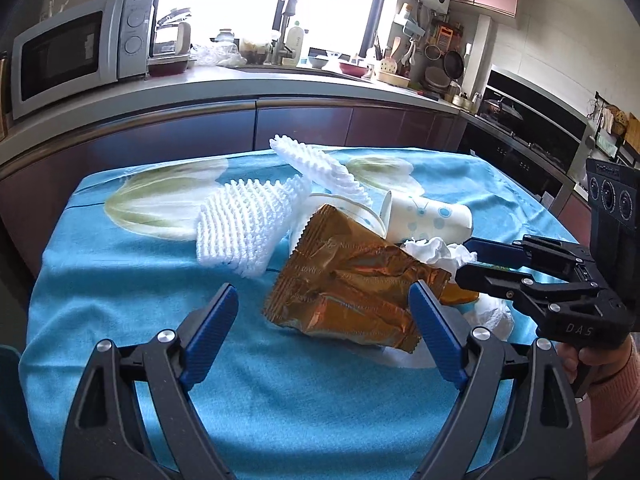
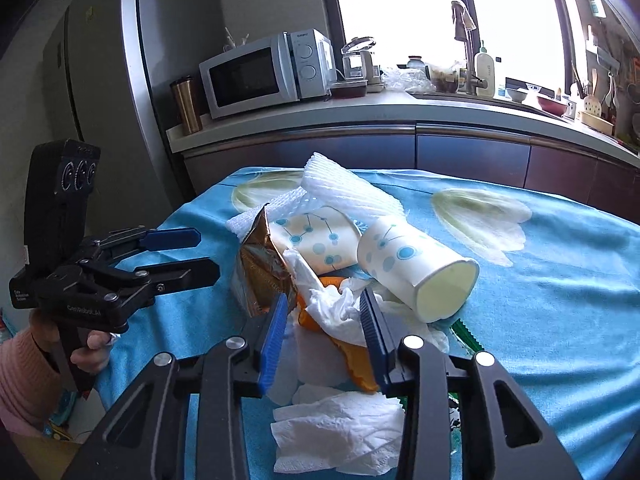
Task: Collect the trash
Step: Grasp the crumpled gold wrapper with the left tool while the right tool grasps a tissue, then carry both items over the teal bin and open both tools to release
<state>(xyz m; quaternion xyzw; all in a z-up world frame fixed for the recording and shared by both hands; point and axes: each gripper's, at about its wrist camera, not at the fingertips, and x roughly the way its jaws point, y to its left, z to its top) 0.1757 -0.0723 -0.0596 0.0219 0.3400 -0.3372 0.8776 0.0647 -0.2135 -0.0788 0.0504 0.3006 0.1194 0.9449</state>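
Right gripper (image 2: 324, 312): jaws part closed around a crumpled white tissue (image 2: 336, 304); pads sit at its sides, can't tell if they actually press it. Flat tissue (image 2: 340, 432) lies nearest the right camera, under the gripper body. Orange scrap (image 2: 360, 364) sits under the crumpled tissue.

Left gripper (image 1: 324, 300): jaws wide apart, nothing held; right fingertip overlaps the gold foil wrapper (image 1: 352, 280), contact unclear.

Containers: two paper cups with blue dots, both on their sides on the blue tablecloth (image 1: 120, 280). Near paper cup (image 2: 416, 268) has its base toward the right camera; inside not visible. Second cup (image 2: 316, 240), behind the wrapper, looks flattened; contents can't be told. Behind them, white foam netting (image 1: 240, 228).

View differences: right wrist shows both cups, the flat tissue and a green-edged wrapper (image 2: 468, 336) at the cup's base. Left wrist shows only one cup clearly, plus the right gripper from the side.

Far: microwave (image 2: 264, 72) on the counter.
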